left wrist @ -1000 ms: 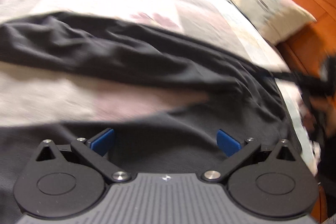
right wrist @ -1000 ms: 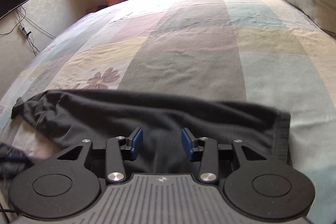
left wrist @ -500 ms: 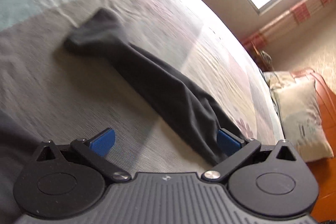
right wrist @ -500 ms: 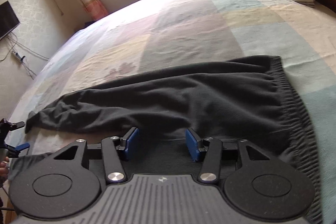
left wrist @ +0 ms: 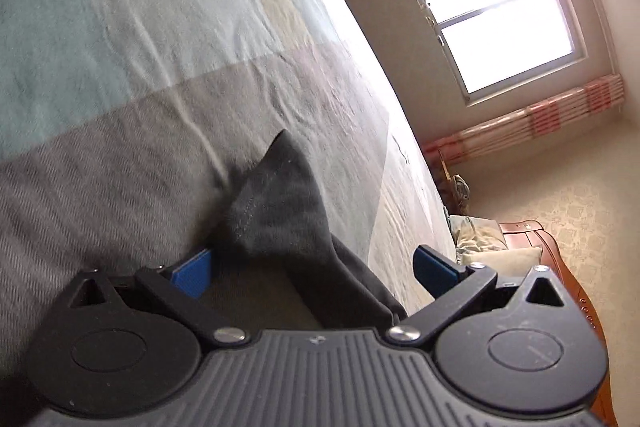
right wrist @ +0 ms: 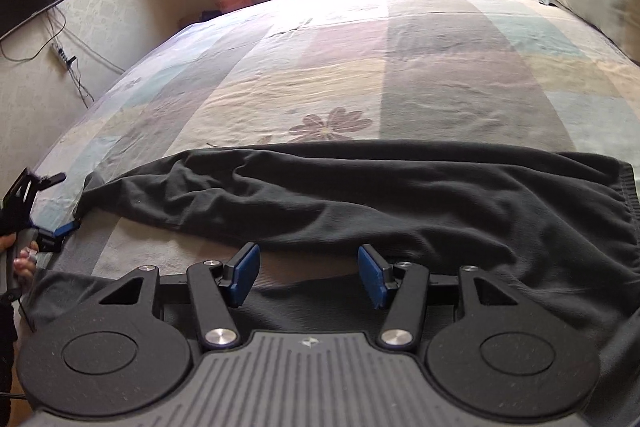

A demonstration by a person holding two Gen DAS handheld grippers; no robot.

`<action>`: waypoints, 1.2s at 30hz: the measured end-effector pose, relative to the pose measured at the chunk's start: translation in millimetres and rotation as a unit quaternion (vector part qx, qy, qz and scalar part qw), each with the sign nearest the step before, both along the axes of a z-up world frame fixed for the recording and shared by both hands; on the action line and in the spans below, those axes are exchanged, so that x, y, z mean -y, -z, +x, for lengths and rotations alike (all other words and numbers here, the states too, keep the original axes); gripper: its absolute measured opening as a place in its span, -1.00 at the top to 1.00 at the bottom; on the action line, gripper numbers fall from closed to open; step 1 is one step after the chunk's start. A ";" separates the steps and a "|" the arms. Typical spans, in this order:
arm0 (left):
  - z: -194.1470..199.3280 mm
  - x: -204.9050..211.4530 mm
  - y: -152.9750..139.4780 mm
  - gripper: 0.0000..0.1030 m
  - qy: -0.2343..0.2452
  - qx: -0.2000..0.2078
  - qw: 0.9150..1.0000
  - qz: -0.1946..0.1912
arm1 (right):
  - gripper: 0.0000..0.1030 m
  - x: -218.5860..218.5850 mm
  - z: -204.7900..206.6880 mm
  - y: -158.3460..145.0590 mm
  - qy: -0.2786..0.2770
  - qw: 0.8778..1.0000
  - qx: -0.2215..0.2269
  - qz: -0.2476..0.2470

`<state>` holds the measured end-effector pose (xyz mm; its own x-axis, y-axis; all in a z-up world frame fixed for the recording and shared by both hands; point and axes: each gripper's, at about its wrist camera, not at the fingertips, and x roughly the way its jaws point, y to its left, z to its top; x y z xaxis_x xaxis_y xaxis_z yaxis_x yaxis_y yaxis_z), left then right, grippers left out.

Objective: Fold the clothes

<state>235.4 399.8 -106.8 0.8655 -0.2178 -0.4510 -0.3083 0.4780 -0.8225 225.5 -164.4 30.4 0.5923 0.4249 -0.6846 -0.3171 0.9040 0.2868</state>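
On the patchwork bed (right wrist: pixel 420 67) the dark trousers (right wrist: pixel 360 195) lie spread, your left gripper (left wrist: pixel 312 267) gaping around a leg's hem (left wrist: pixel 280 195), your right gripper (right wrist: pixel 306 273) spread over the fabric, likely readying a fold.

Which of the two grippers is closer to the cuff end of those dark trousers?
Left. The left gripper is open right at the cuff end of the dark trousers. The right gripper hovers open over the middle, nearer the waistband.

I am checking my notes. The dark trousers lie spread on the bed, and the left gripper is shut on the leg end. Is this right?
Not quite. The left gripper is open: in the left wrist view its blue pads stand wide apart on either side of the leg end. The dark trousers do lie spread on the bed.
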 end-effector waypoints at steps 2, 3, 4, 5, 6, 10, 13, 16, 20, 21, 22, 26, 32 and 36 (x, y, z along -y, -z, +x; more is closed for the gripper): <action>14.1 -3.2 -0.7 -0.99 0.013 -0.006 1.000 0.009 | -0.21 -7.2 -1.4 -3.0 -0.004 1.000 0.003 -0.004; 19.1 -5.1 -0.4 -0.99 0.015 -0.005 1.000 0.008 | -0.26 -9.5 -1.5 -3.3 -0.004 1.000 0.004 -0.006; 22.7 -7.9 -0.2 -0.99 0.014 -0.004 1.000 0.004 | -0.27 -11.7 -1.7 -3.7 -0.004 1.000 0.005 -0.009; 26.4 -10.7 0.1 -0.98 0.013 -0.003 1.000 -0.001 | -0.27 -13.0 -2.1 -3.6 -0.003 1.000 0.004 -0.011; 30.0 -13.4 0.3 -0.98 0.012 -0.001 1.000 -0.006 | -0.27 -13.6 -2.4 -2.9 -0.003 1.000 0.002 -0.011; 39.1 -16.4 -0.9 -0.96 0.023 -0.001 1.000 -0.007 | -0.28 -14.7 -3.3 1.7 -0.003 1.000 -0.005 -0.014; 51.6 -20.4 -0.6 -0.79 0.038 -0.004 0.999 -0.002 | -0.28 -14.7 -1.6 5.8 0.000 1.000 -0.012 -0.014; 64.1 -24.4 -0.4 -0.41 0.052 -0.007 0.999 0.002 | -0.28 -13.7 -0.7 8.3 0.003 1.000 -0.013 -0.018; 63.6 -15.8 2.8 -0.21 0.108 -0.016 0.994 0.000 | -0.31 -8.7 -1.6 11.5 0.012 0.999 -0.015 -0.025; 61.3 -9.9 1.4 -0.21 0.131 -0.018 0.991 0.006 | -0.33 -7.0 -2.1 12.5 0.014 0.999 -0.015 -0.028; 56.3 -3.7 0.3 -0.21 0.147 -0.021 0.989 0.013 | -0.35 -4.9 -2.2 14.0 0.017 0.999 -0.016 -0.030; 46.1 -0.9 1.4 -0.17 0.155 -0.020 0.988 0.012 | -0.37 0.2 0.4 23.5 0.024 0.999 -0.031 -0.022; 82.0 -15.5 14.3 0.58 0.108 -0.035 0.993 -0.009 | -0.37 -9.2 -1.5 26.1 0.018 0.999 -0.032 -0.019; 91.8 -3.5 5.9 0.85 0.108 -0.053 0.991 0.051 | -0.37 -8.8 -5.5 24.1 0.015 0.999 -0.030 -0.026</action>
<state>327.2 403.2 -112.7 0.7500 -0.3406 -0.5670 -0.2728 0.6216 -0.7343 220.0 -155.6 6.2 0.5615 0.3710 -0.7396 -0.2732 0.9269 0.2575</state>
